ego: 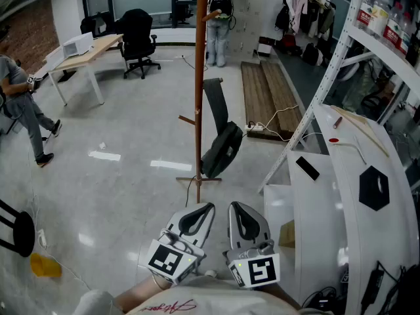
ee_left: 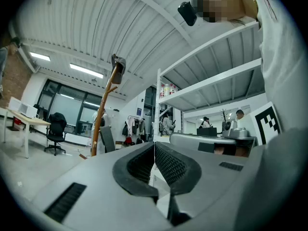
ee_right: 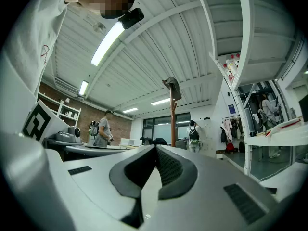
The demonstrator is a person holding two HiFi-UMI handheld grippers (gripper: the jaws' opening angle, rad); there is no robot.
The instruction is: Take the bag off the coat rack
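A black bag [ego: 222, 148] hangs by its wide strap [ego: 214, 102] from a peg low on the brown wooden coat rack [ego: 199, 77], which stands on the shiny floor ahead of me. In the left gripper view the coat rack [ee_left: 102, 112] rises left of the jaws, with the bag [ee_left: 107, 138] low beside it. The right gripper view shows only the coat rack [ee_right: 172, 117] beyond the jaws. My left gripper [ego: 205, 209] and right gripper [ego: 237, 209] are side by side near my body, well short of the rack. Both are shut and empty.
A white metal shelf unit [ego: 341, 51] and a white curved table [ego: 367, 176] stand close on the right. Wooden planks [ego: 266, 97] and a power strip [ego: 257, 128] lie behind the rack. A person [ego: 23, 107] walks at the left; a desk [ego: 85, 51] and office chair [ego: 138, 38] are farther back.
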